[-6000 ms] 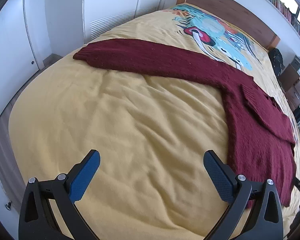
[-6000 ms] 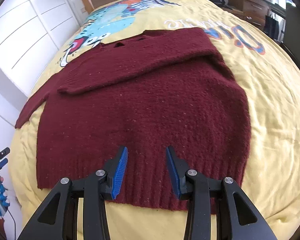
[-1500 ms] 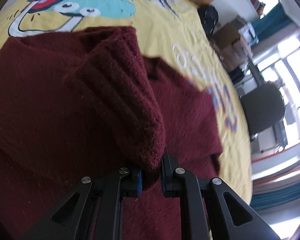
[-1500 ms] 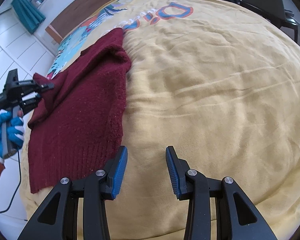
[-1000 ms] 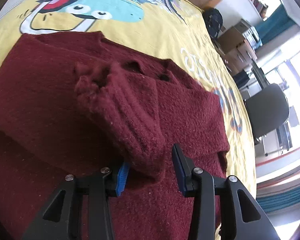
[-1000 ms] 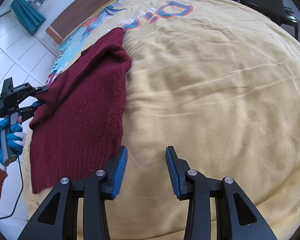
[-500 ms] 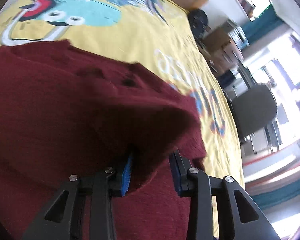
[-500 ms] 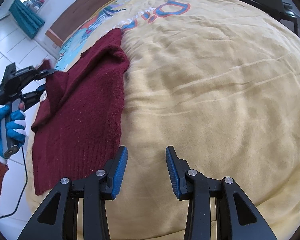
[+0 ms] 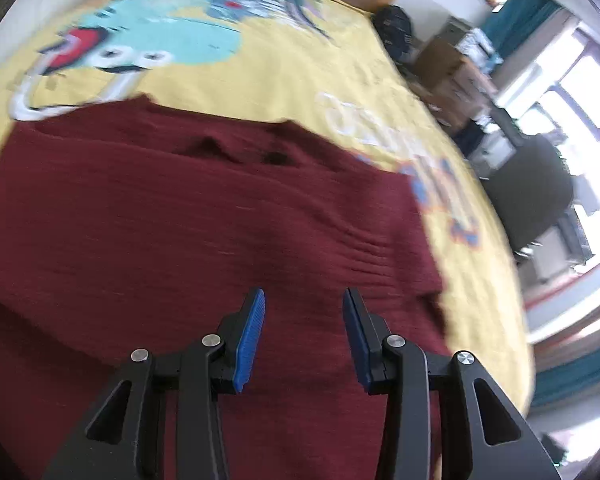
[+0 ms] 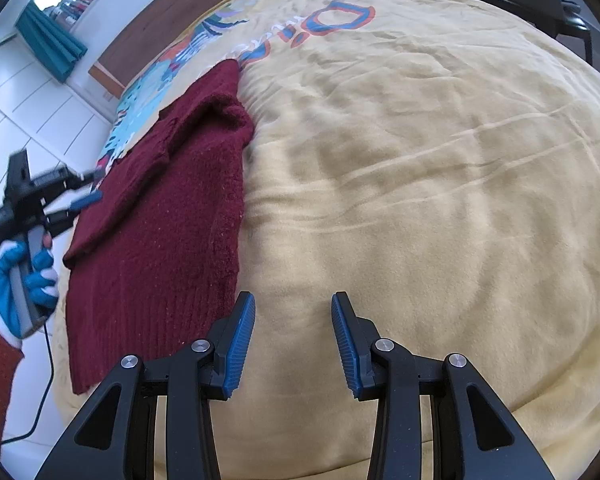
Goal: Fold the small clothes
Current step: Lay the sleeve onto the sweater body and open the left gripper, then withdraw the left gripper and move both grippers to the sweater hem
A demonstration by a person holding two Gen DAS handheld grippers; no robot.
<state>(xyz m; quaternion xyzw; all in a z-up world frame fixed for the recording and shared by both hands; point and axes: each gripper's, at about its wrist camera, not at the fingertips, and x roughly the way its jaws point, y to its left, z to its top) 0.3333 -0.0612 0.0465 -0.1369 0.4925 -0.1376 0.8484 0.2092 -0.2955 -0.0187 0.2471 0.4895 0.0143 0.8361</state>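
Sweater (image 9: 204, 216) of dark red knit lies on the yellow bedspread (image 10: 420, 168), well to the left side of the bed as the right wrist view shows it, with both sleeves folded in across its body and its ribbed hem toward the near edge. That bedspread is the largest thing in either view: its plain yellow part is softly creased under the right gripper, and beyond the sweater's neckline it carries a cartoon print (image 9: 152, 40) in turquoise, red and white, with large lettering (image 10: 324, 24) toward the right. A wooden headboard (image 10: 172, 20) stands behind it against a white wall, and a dark office chair (image 9: 528, 196) sits off the bed's far side near bright windows. The left gripper (image 9: 303, 332) hangs over the sweater's middle, its blue-padded jaws parted and nothing between them; in the right wrist view it appears at the sweater's left edge, held in a blue-and-white gloved hand (image 10: 22, 284). The right gripper (image 10: 293, 332) hovers above bare bedspread just beside the sweater's hem corner, its jaws likewise apart and empty.
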